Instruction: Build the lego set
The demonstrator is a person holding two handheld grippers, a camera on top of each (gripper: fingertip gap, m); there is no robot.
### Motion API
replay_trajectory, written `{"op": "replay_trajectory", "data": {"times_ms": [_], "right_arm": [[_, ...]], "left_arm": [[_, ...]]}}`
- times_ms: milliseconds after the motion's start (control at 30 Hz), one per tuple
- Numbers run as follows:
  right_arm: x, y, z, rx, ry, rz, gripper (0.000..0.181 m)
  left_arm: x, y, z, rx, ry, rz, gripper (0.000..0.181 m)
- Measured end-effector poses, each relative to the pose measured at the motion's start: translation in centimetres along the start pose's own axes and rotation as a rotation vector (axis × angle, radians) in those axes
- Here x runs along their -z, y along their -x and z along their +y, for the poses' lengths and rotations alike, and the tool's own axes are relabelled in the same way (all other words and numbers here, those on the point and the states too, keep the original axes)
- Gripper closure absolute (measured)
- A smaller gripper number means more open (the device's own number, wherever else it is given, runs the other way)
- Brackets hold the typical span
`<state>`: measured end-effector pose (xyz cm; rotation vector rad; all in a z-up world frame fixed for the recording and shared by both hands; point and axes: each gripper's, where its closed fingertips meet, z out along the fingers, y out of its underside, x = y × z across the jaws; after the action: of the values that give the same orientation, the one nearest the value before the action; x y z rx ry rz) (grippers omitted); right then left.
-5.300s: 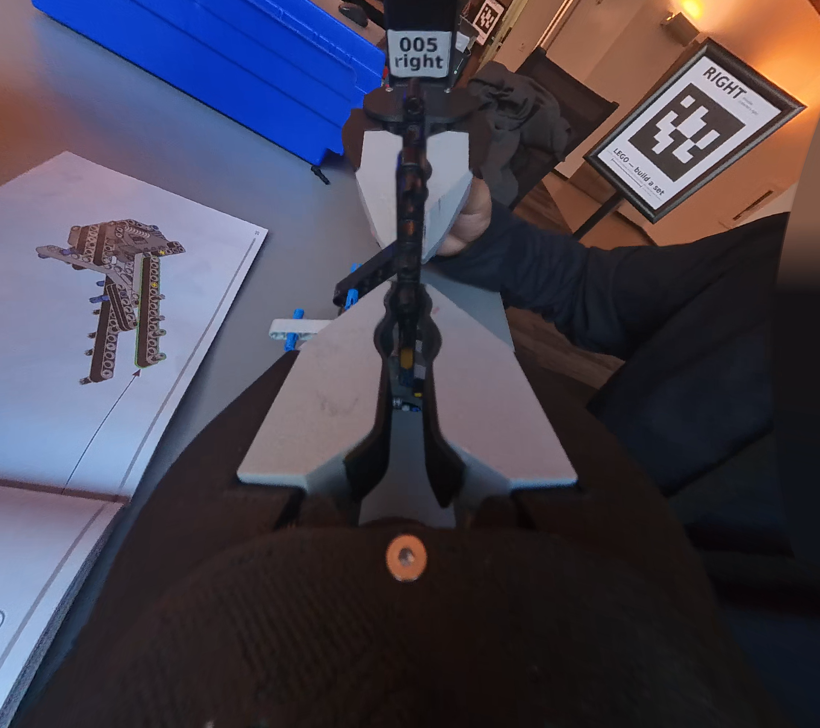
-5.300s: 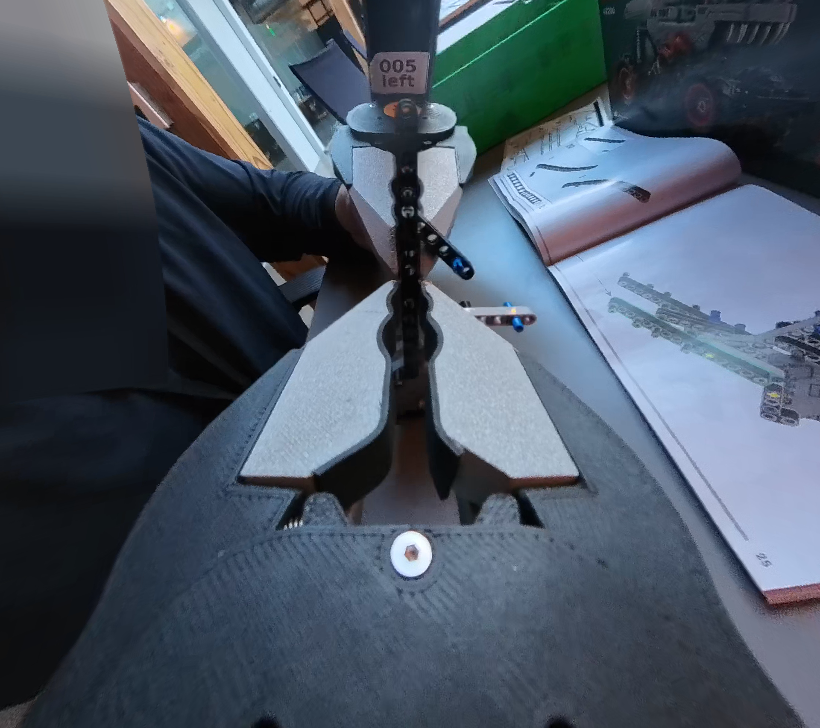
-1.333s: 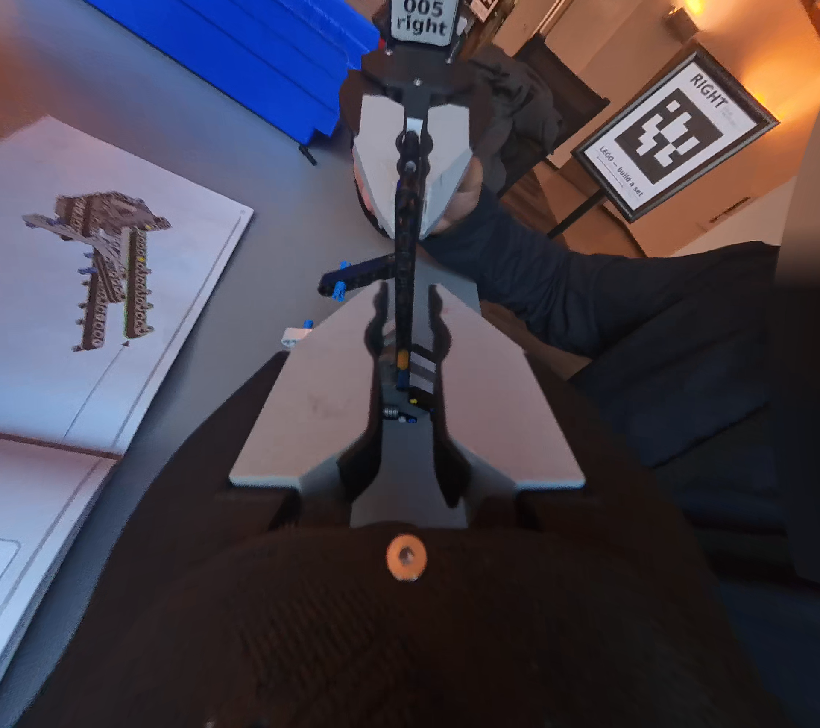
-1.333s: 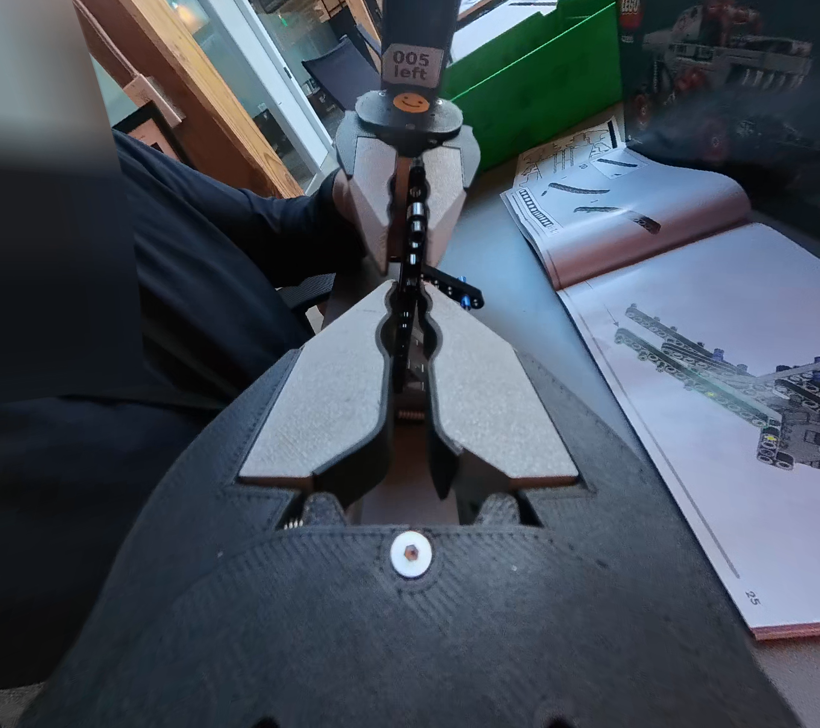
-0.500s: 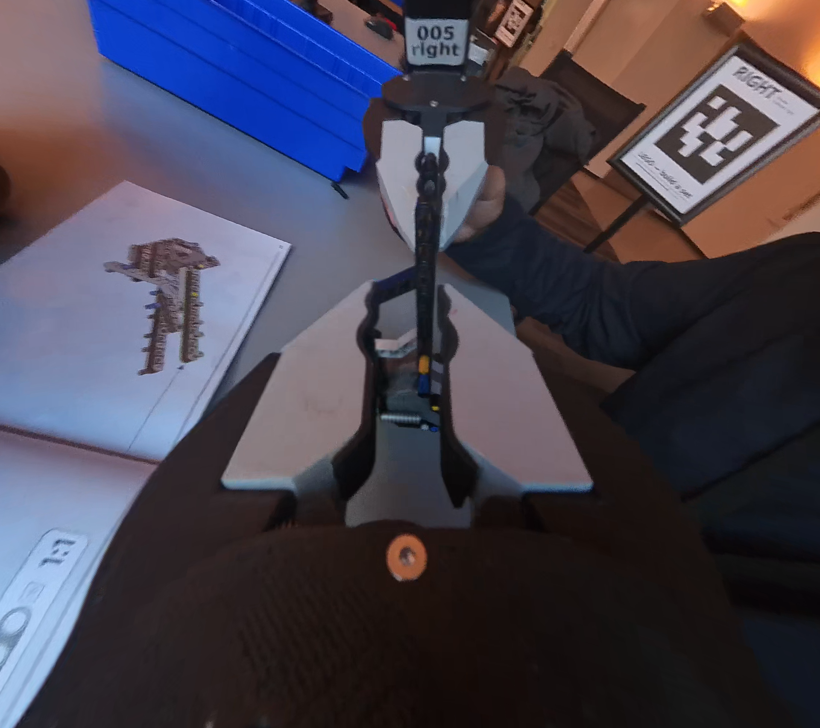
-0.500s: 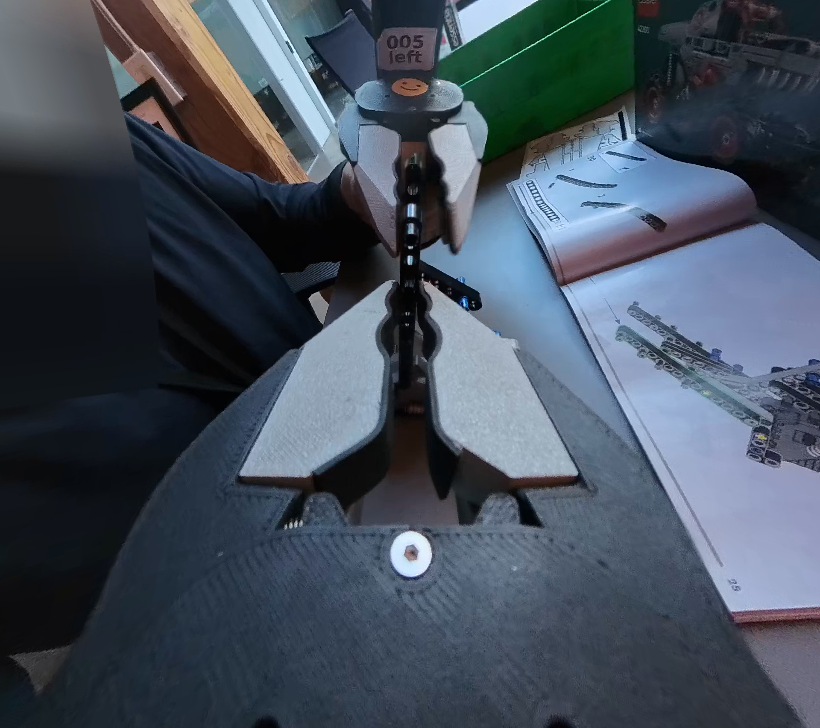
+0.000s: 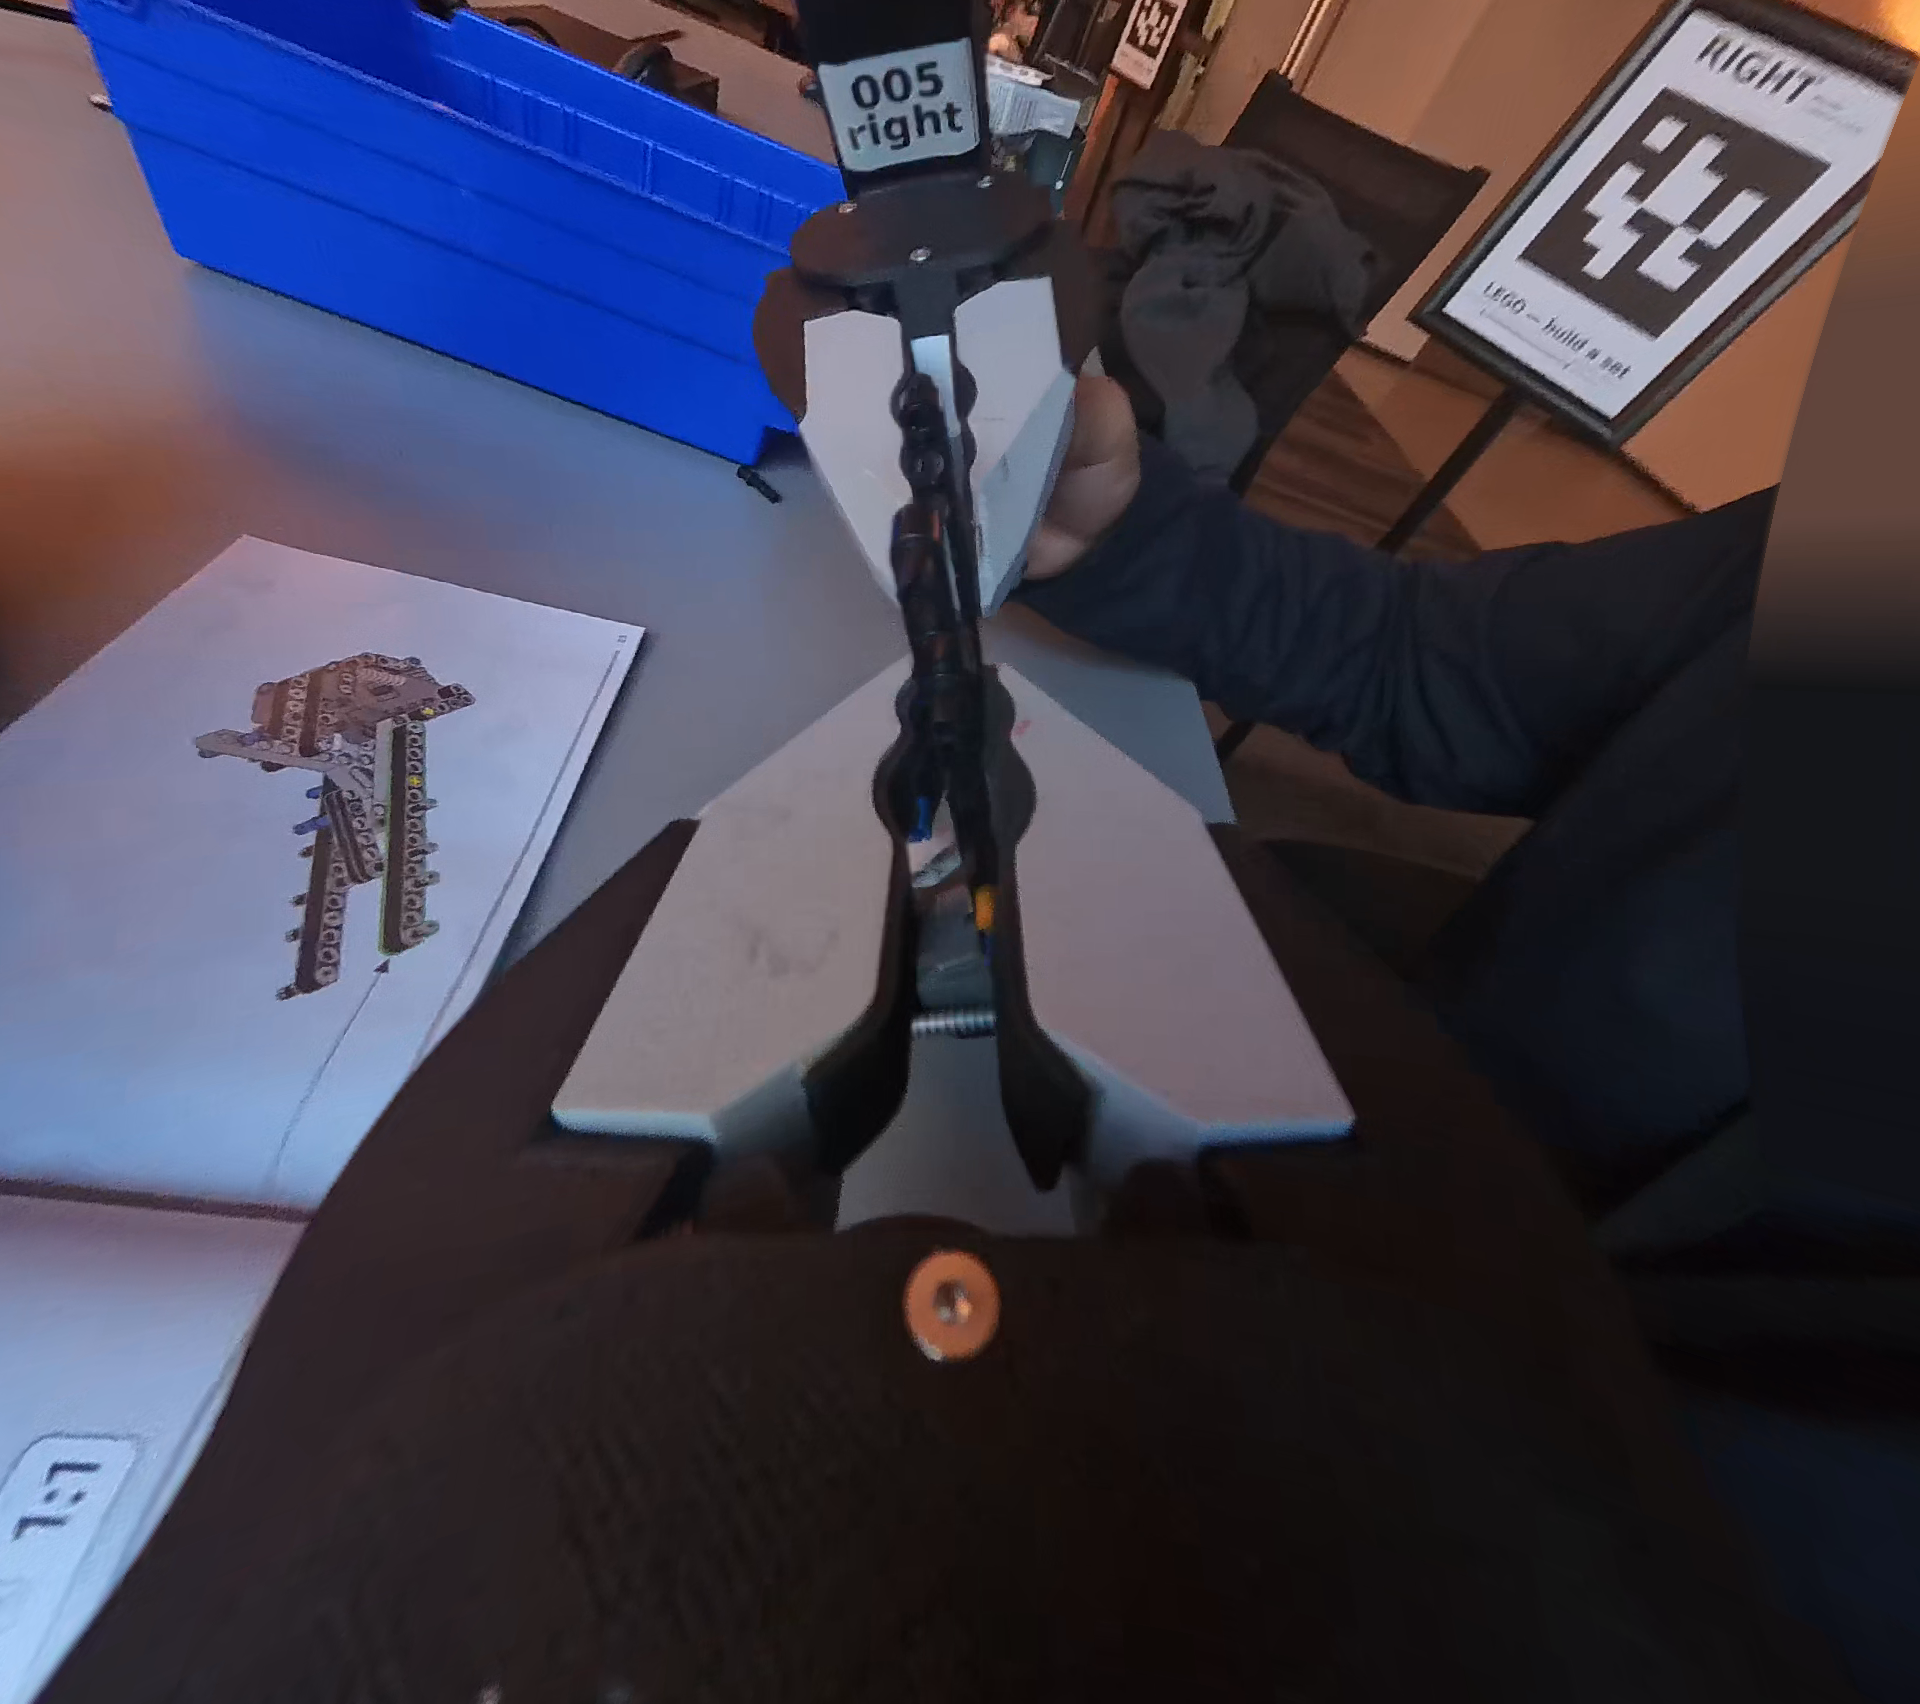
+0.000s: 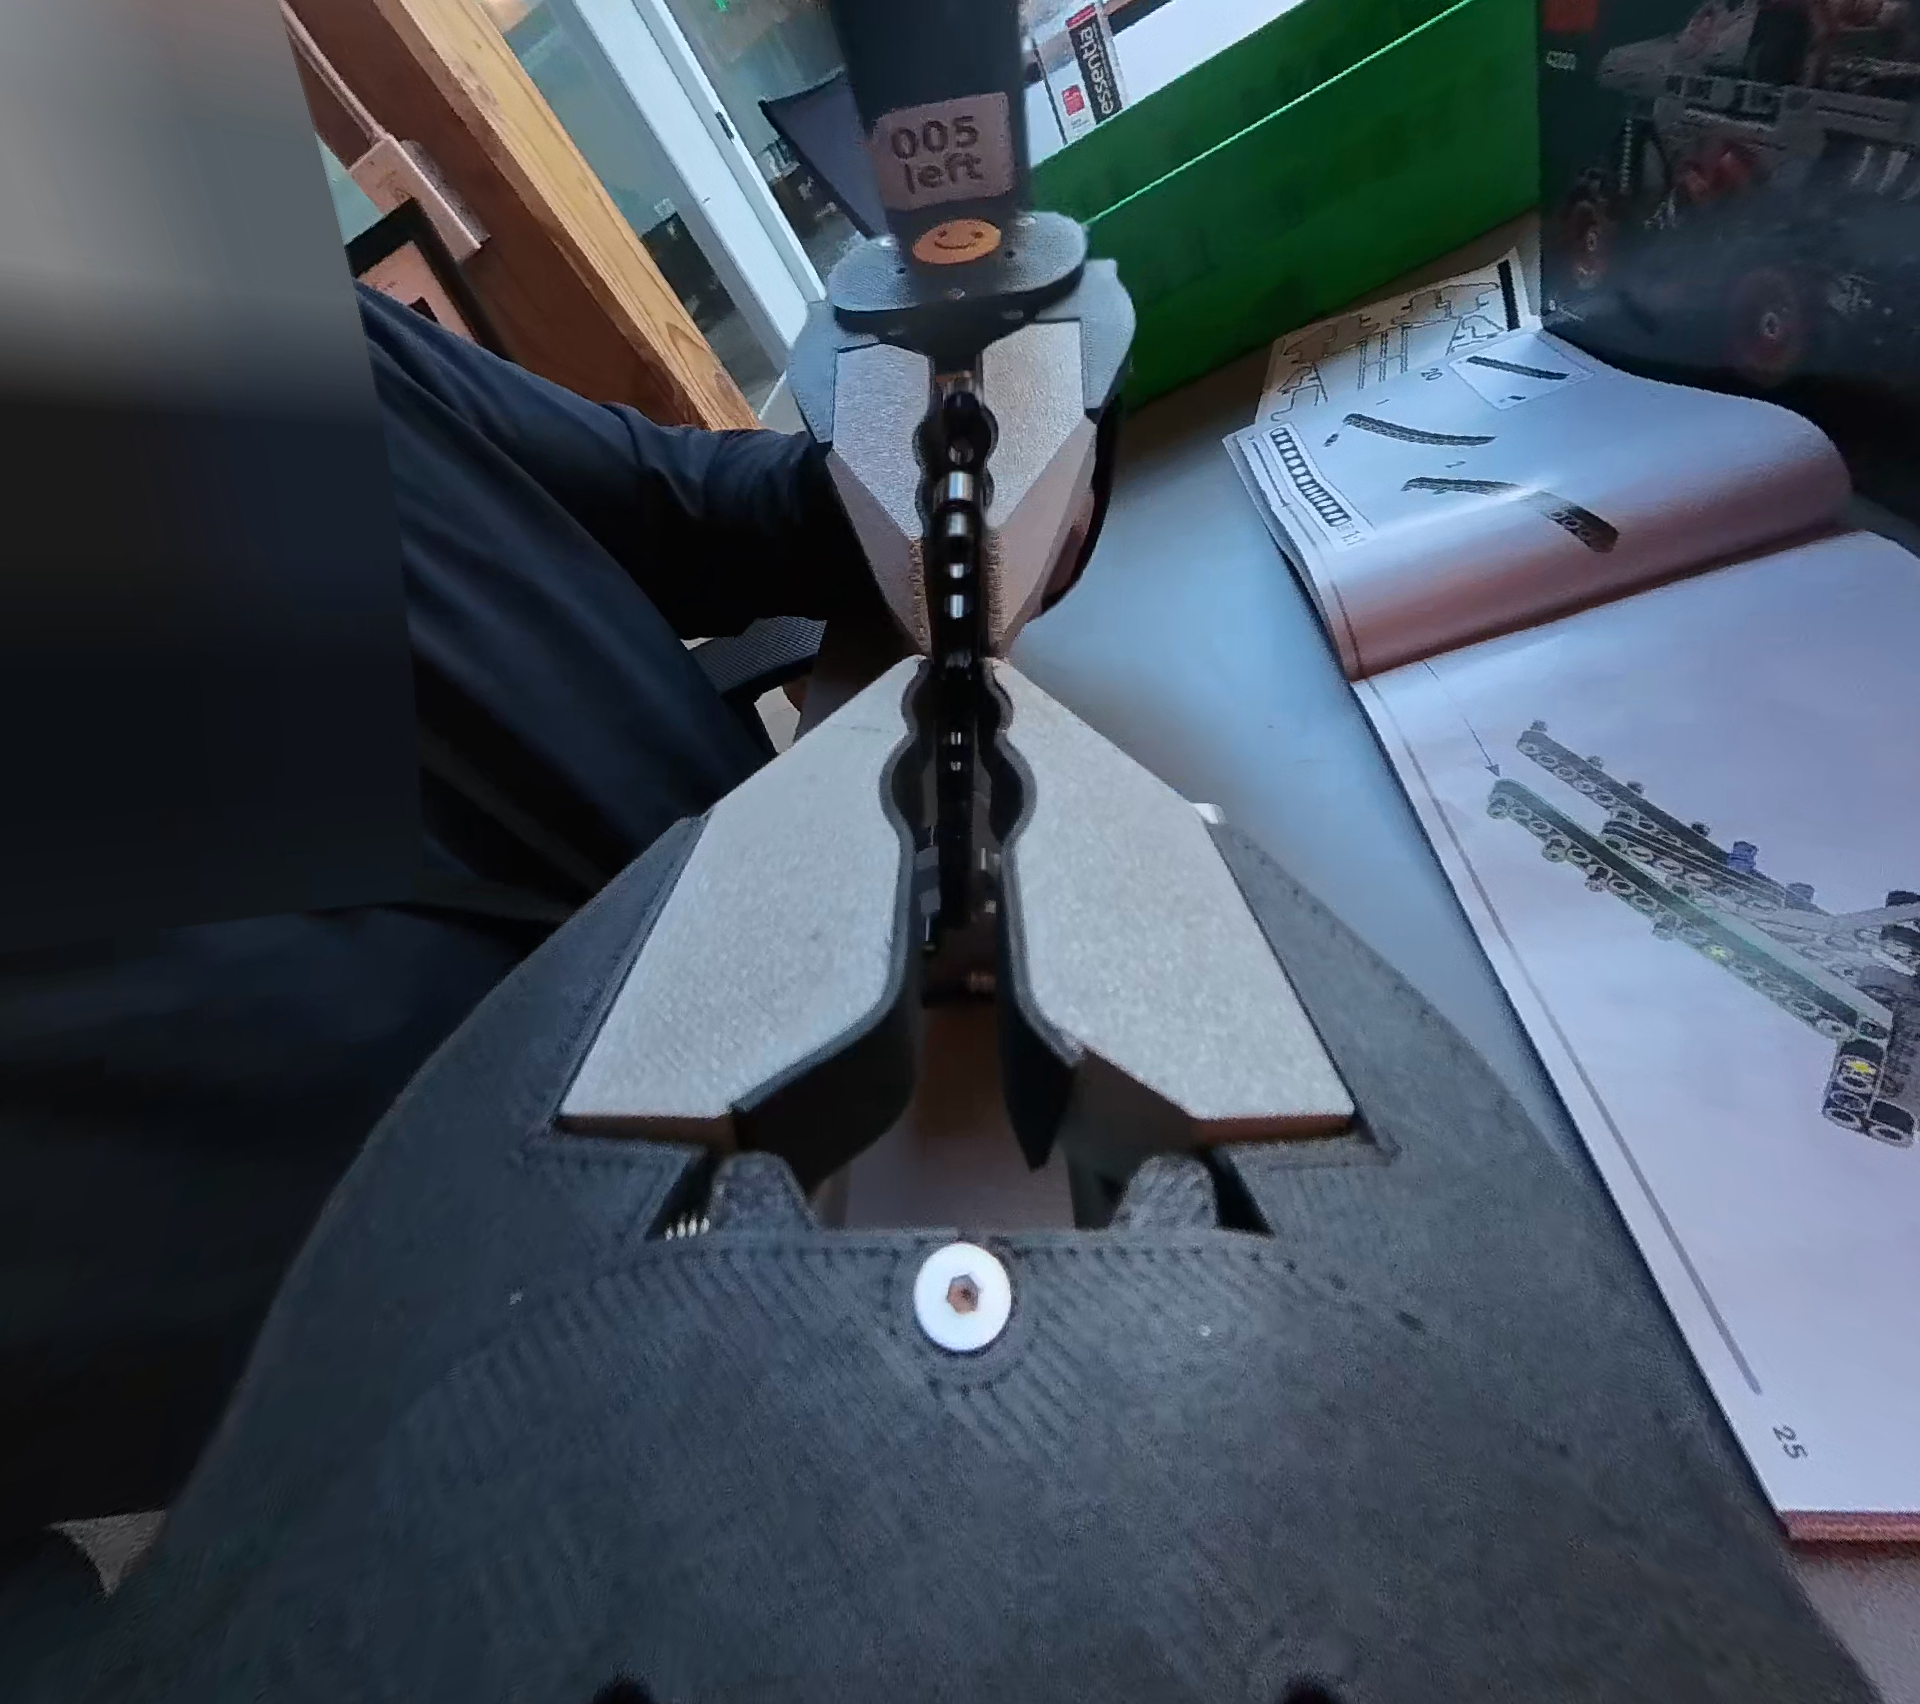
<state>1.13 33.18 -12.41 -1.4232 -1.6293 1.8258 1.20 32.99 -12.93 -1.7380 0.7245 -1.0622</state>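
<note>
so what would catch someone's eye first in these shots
The long black studded lego beam held in mid-air between the left gripper and the right gripper, jaws of both shut on it, facing each other. Beside them on the grey table lie the open white instruction booklet, a bright blue plastic bin and a green bin.

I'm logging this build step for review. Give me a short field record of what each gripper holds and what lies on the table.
left gripper: shut on black beam assembly
right gripper: shut on the same assembly, opposite end
jaws: facing each other, tips nearly meeting
instruction booklet: open on table
blue bin: beyond booklet
green bin: beside set box
</note>
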Motion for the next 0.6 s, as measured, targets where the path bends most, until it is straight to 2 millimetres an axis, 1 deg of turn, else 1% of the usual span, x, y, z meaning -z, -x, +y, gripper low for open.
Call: {"op": "replay_trajectory", "data": {"times_ms": [233, 367, 467, 567, 600], "right_arm": [[0.0, -0.1, 0.4, 0.004, 0.055, 0.005, 0.177], [-0.3, 0.1, 0.5, 0.012, 0.098, -0.010, 0.176], [-0.6, -0.1, 0.3, 0.014, 0.101, -0.005, 0.176], [-1.1, 0.4, 0.8, 0.010, 0.135, -0.045, 0.176], [-1.0, 0.2, 0.7, 0.013, 0.122, -0.023, 0.176]], "left_arm": [[-0.2, 0.1, 0.2, 0.102, 0.004, 0.051, 0.176], [-0.1, -0.2, 0.4, 0.117, 0.017, 0.063, 0.176], [0.1, 0.0, 0.3, 0.117, 0.013, 0.053, 0.176], [-0.2, -0.6, 0.7, 0.133, 0.037, 0.087, 0.176], [-0.1, -0.3, 0.6, 0.135, 0.026, 0.070, 0.176]]}}
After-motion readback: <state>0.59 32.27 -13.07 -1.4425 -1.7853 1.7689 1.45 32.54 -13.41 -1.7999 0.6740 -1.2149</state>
